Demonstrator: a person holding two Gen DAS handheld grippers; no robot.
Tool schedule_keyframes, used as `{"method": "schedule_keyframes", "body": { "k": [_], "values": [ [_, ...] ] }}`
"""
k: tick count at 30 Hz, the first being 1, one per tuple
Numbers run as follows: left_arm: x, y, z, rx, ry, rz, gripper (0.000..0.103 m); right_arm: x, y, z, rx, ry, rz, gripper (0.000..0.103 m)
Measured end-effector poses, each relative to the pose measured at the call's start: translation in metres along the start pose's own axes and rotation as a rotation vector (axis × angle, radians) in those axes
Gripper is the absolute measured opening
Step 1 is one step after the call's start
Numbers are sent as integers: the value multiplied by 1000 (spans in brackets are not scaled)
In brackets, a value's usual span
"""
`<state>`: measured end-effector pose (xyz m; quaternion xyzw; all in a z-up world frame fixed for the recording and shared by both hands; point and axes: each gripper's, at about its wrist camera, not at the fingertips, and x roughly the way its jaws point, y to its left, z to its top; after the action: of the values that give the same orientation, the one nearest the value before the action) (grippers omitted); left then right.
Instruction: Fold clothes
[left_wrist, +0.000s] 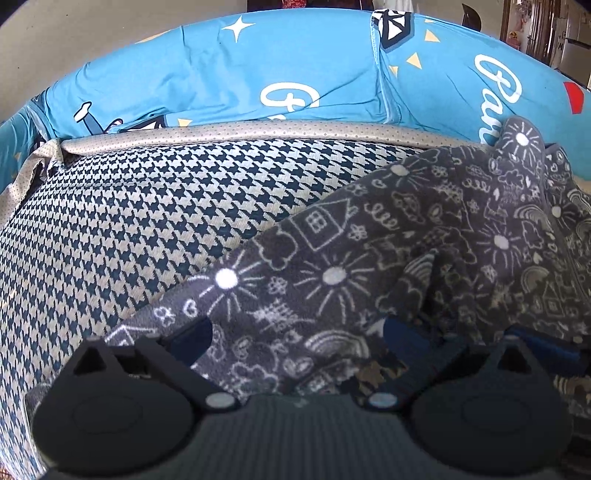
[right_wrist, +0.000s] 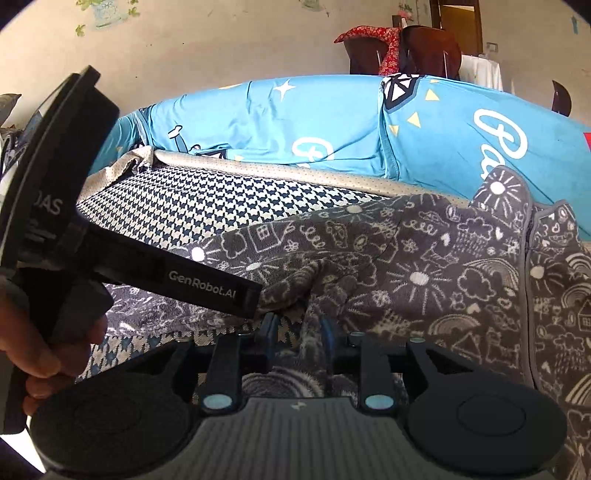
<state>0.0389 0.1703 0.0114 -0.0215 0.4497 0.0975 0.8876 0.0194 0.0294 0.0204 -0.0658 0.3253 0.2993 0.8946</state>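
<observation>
In the left wrist view, the left hand-held gripper (left_wrist: 295, 332) sits low over a dark grey fleece garment (left_wrist: 369, 266) printed with white doodles of suns, houses and rainbows. Its blue-tipped fingers (left_wrist: 192, 334) stand wide apart with the fabric spread between them, released and pinching nothing. The garment lies rumpled across the right part of a houndstooth cushion (left_wrist: 147, 206), reaching from the near edge up toward the back. Behind the cushion runs a beige dotted piping edge (left_wrist: 258, 131), and beyond it a bright blue sheet (left_wrist: 258, 66) with white script and stars covers the backrest.

In the right wrist view, the right hand-held gripper (right_wrist: 297, 328) has its two blue fingers drawn close together, clenched on a raised fold of the fleece garment (right_wrist: 424, 273). The fabric bunches up into a ridge just above the fingertips. The left hand-held gripper (right_wrist: 255, 295) enters from the left as a black body marked GenRobot.AI, its front end touching the garment just beside the pinched fold. A person's hand (right_wrist: 48, 354) grips its handle at the left edge. The houndstooth cushion (right_wrist: 221, 199) shows bare behind the garment, and the blue sheet (right_wrist: 295, 122) rises behind that, below a pale wall (right_wrist: 221, 44)
</observation>
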Motion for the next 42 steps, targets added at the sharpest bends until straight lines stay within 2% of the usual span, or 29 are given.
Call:
{"method": "schedule_keyframes", "body": {
  "k": [3,10,17,25,31,34,38,42],
  "values": [
    [-1,-4,-2,8,1,-4,103,-8,-1,-3,19,16,11,29],
    [-11,-16,-6,35,-16,-34,103,-26,-3,-11,46,31,5,38],
    [-21,-30,-11,62,-35,-79,103,-53,-6,-28,113,54,25,39],
    [-25,-46,-21,110,-22,-133,103,-69,13,-53,91,99,96,39],
    [-24,-55,-27,138,-15,-134,103,-67,36,-67,45,136,143,39],
    [-24,-55,-28,139,-13,-132,103,-63,43,-70,44,152,150,40],
    [-21,-55,-28,145,-5,-125,103,-58,52,-72,34,169,150,50],
    [-22,-51,-28,129,-21,-121,103,-54,61,-78,-16,174,114,46]
  ]
}}
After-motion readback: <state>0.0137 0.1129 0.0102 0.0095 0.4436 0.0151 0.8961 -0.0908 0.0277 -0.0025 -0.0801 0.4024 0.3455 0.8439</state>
